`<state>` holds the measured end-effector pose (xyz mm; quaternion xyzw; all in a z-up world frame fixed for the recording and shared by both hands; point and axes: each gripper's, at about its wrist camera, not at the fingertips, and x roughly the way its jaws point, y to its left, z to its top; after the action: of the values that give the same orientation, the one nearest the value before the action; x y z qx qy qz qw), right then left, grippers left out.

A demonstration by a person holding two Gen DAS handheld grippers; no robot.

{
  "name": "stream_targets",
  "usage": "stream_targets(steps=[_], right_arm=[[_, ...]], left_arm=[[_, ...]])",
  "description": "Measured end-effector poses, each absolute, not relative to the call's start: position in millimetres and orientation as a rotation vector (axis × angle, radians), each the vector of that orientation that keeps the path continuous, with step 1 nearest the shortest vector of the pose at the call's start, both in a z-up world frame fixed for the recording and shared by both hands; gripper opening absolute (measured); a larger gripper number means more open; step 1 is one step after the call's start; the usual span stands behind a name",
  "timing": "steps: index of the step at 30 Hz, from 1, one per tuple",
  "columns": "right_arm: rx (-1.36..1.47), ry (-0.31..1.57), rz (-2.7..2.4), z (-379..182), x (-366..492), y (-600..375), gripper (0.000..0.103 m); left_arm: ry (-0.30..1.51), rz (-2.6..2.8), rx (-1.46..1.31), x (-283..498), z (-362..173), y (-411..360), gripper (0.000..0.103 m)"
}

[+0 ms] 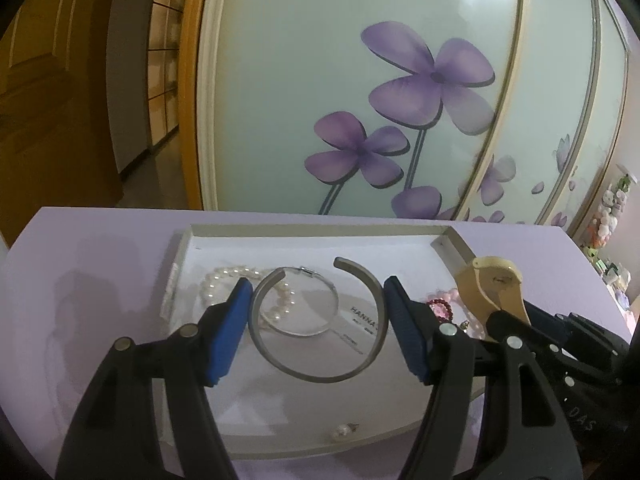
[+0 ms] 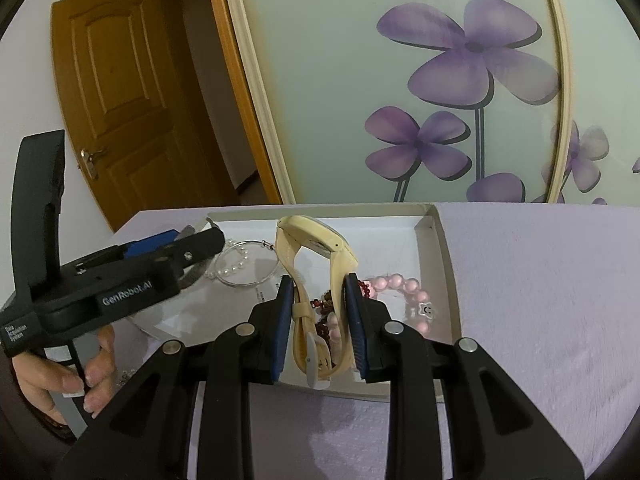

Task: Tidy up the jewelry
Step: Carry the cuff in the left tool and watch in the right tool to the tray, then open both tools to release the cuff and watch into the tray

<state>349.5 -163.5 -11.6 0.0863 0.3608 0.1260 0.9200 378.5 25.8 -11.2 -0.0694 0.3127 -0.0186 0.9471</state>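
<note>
A white shallow box point(image 1: 200, 232) on a lilac cloth holds the jewelry. My left gripper point(image 1: 318, 292) has its blue pads against both sides of a grey open metal cuff point(image 1: 320, 378) and holds it above the box. Under it lie a clear bangle point(image 1: 304, 332), a pearl bracelet point(image 1: 224, 276) and a loose pearl earring point(image 1: 342, 432). My right gripper point(image 2: 318, 284) is shut on the strap of a cream wristwatch point(image 2: 316, 240), also seen in the left wrist view point(image 1: 492, 280). A pink bead bracelet point(image 2: 404, 284) and dark red beads point(image 2: 320, 320) lie below it.
The box's right wall point(image 2: 440, 248) stands near the right gripper. The lilac cloth point(image 2: 540, 300) spreads to the right. A glass sliding door with purple flowers point(image 1: 400, 80) stands behind the table. A wooden door point(image 2: 120, 88) is at the left. A hand point(image 2: 60, 380) holds the left gripper's handle.
</note>
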Motion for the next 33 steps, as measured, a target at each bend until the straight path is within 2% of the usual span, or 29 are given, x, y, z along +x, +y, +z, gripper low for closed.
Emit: stream_targets(steps=[26,33], right_arm=[[0.164,0.767,0.283,-18.8,357.3,-155.6,0.028],[0.118,0.792,0.318,-25.9,368.7,-137.7,0.029]], left_arm=[[0.629,-0.004,-0.145,387.7,-10.1,33.9,0.071],[0.596,0.056,-0.169,385.0,-0.1,54.5,0.075]])
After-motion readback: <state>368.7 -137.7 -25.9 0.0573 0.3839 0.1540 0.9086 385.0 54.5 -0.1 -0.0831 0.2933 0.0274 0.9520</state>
